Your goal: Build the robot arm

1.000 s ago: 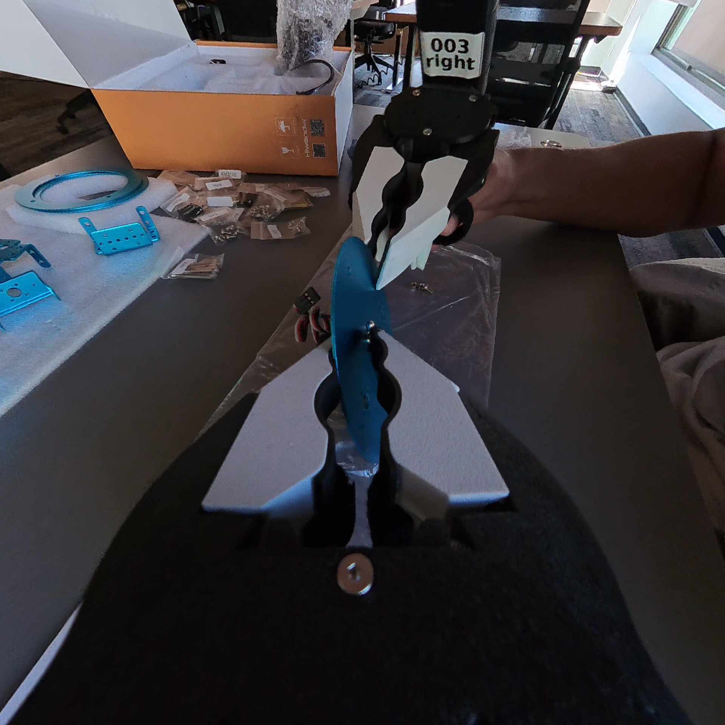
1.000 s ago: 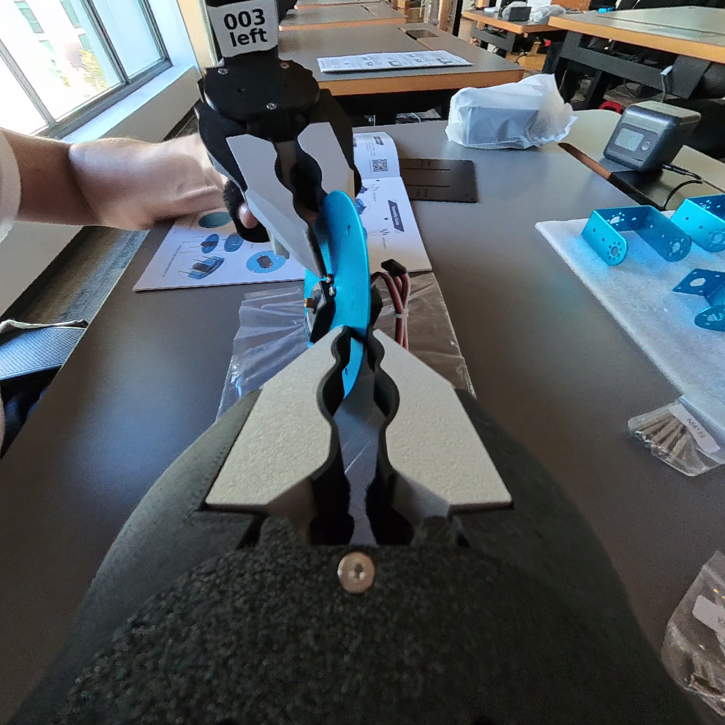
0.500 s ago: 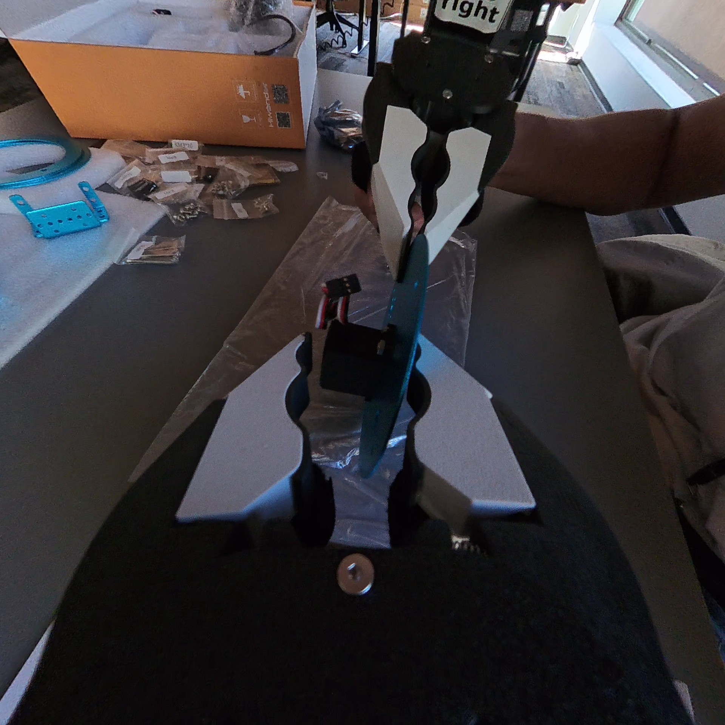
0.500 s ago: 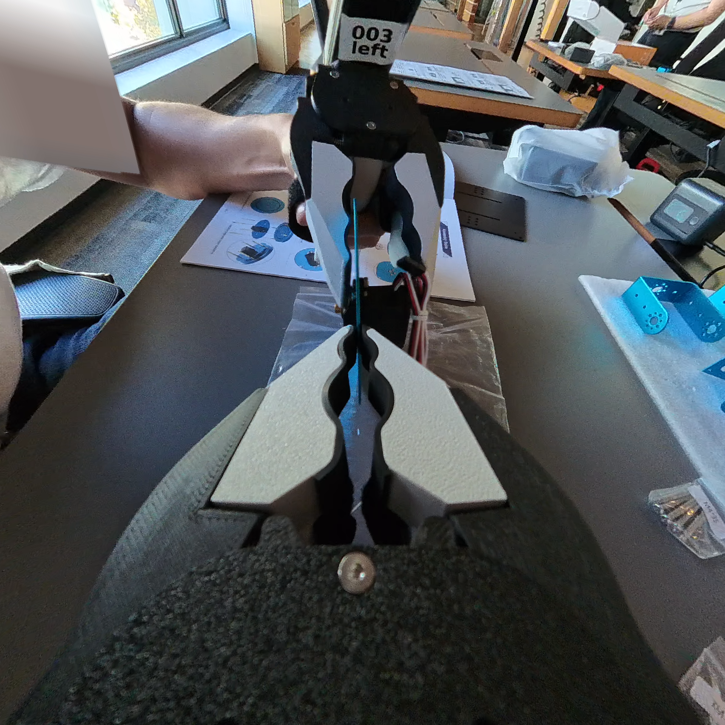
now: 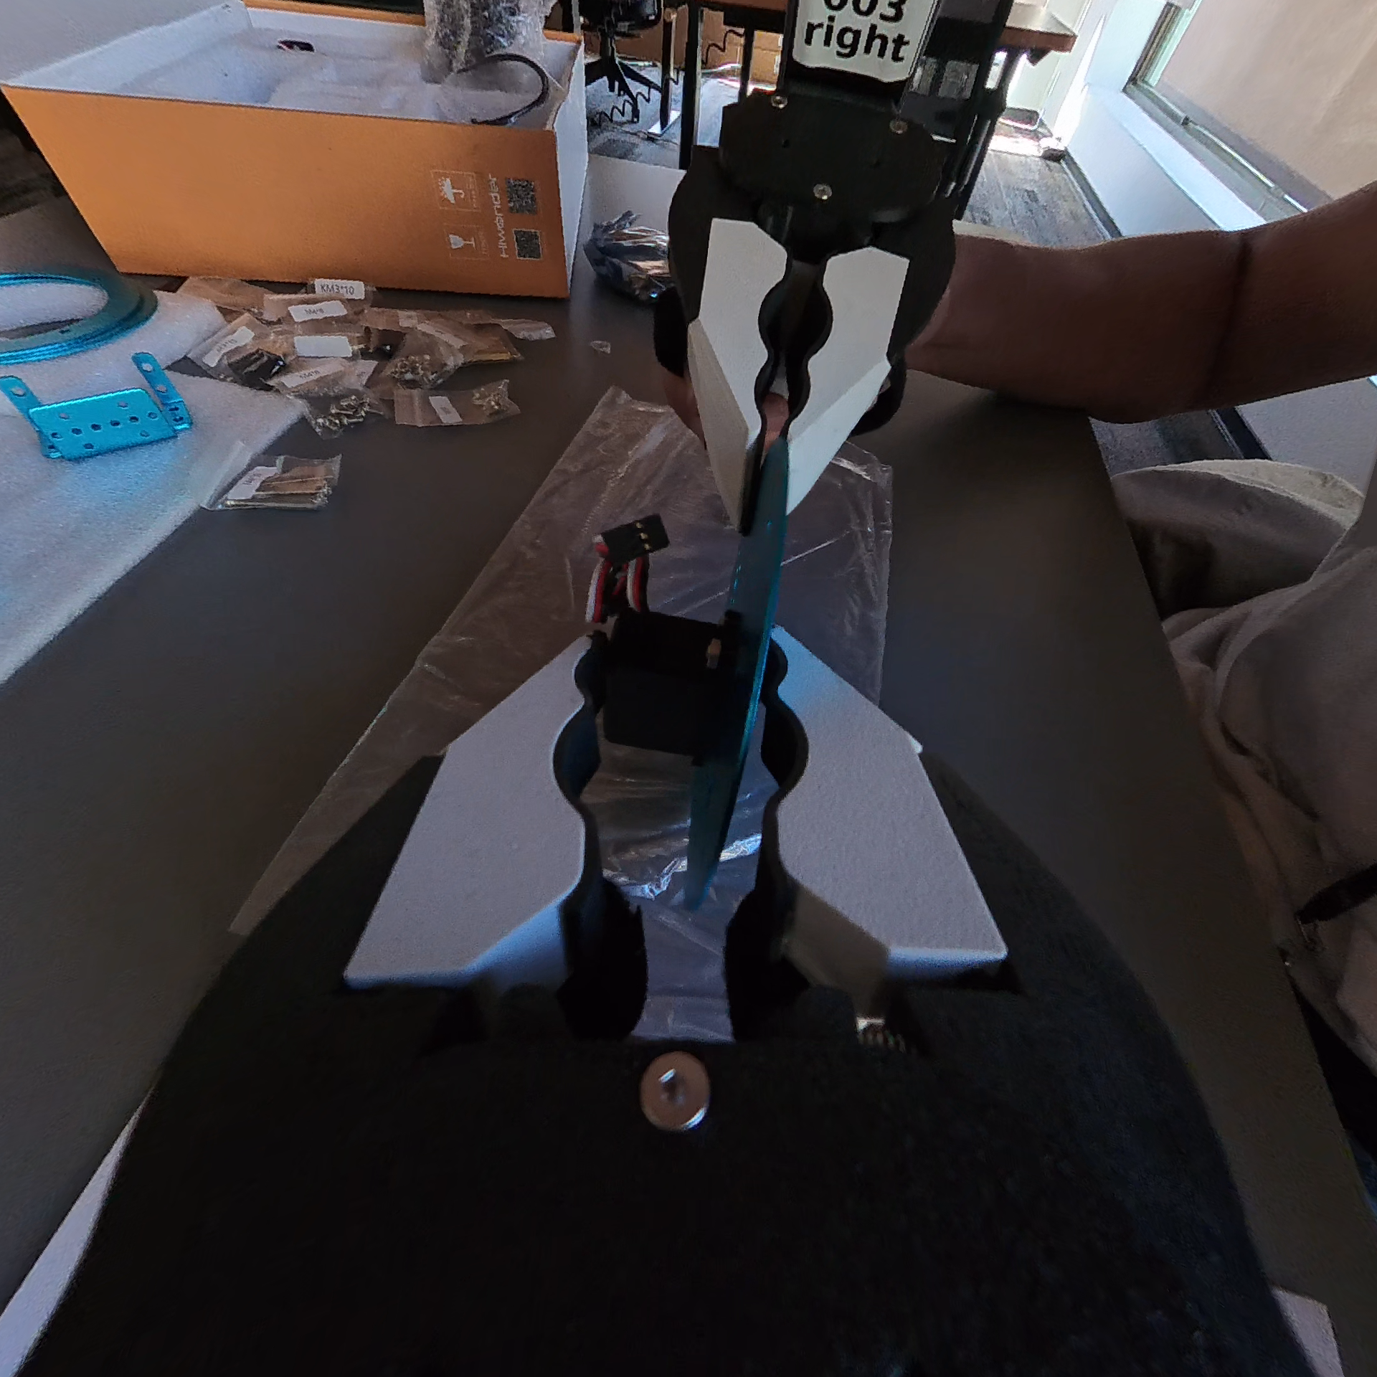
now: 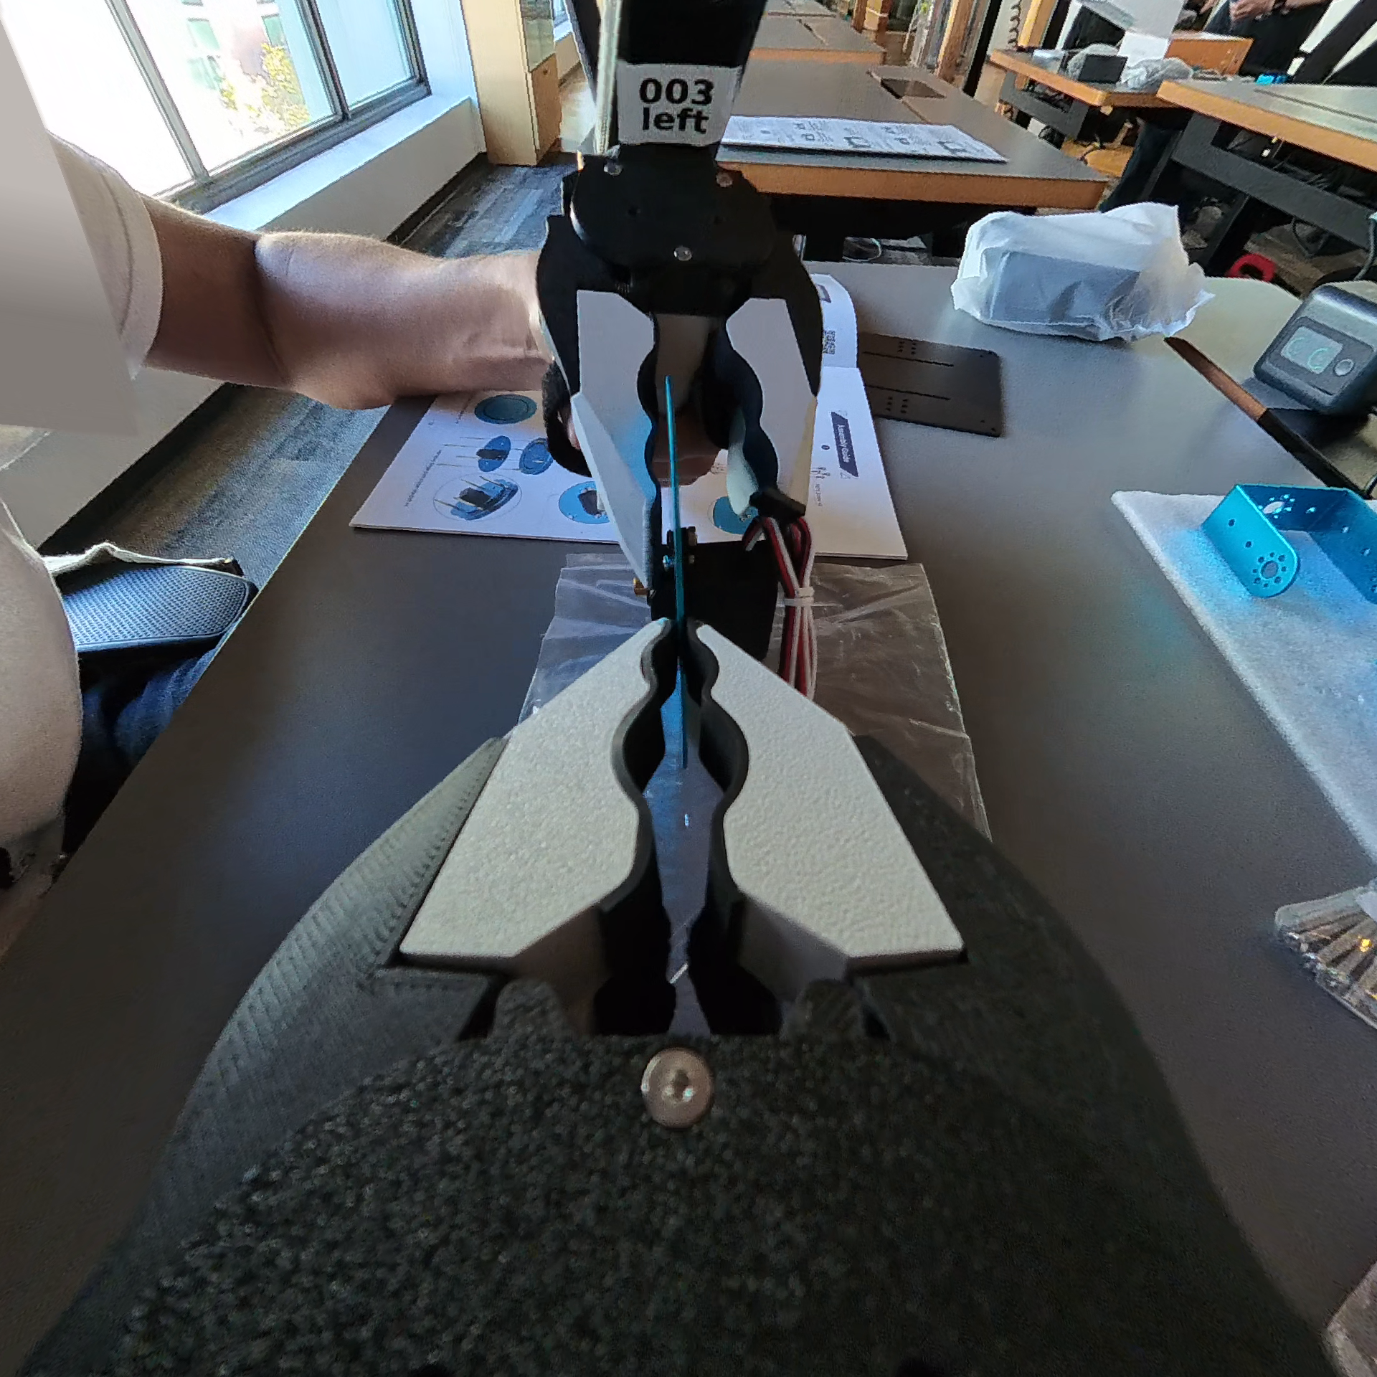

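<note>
– Above the dark table (image 5: 223, 670), between your two grippers: what hangs there?

– A blue disc (image 5: 752, 633), held on edge and clear of the surface. An orange box (image 5: 298, 186) stands open at the far left in the left wrist view, and a clear plastic bag (image 5: 521, 596) lies flat under the work.

– Which gripper has the disc?

– Your right gripper (image 6: 679, 633). Its fingers are pinched together on the disc's rim. Your left gripper (image 5: 682, 652) faces it with its fingers spread wide, and the opposite rim sits between them. Whether either finger touches the disc, I cannot tell.

– How does it lie from you?

– Straight ahead of both. The disc runs along the line from one gripper to the other. Your right wrist view sees it as a thin blue line, dead centre. In the left wrist view it leans a little and sits closer to the finger on that view's right.

– And the disc itself?

– Thin, flat, anodised metal. A black servo (image 5: 656, 685) is fixed to one face, filling the other side of your left gripper's gap. Red, white and black wires (image 5: 618, 581) rise from the servo to a small black plug (image 5: 633, 536).
</note>
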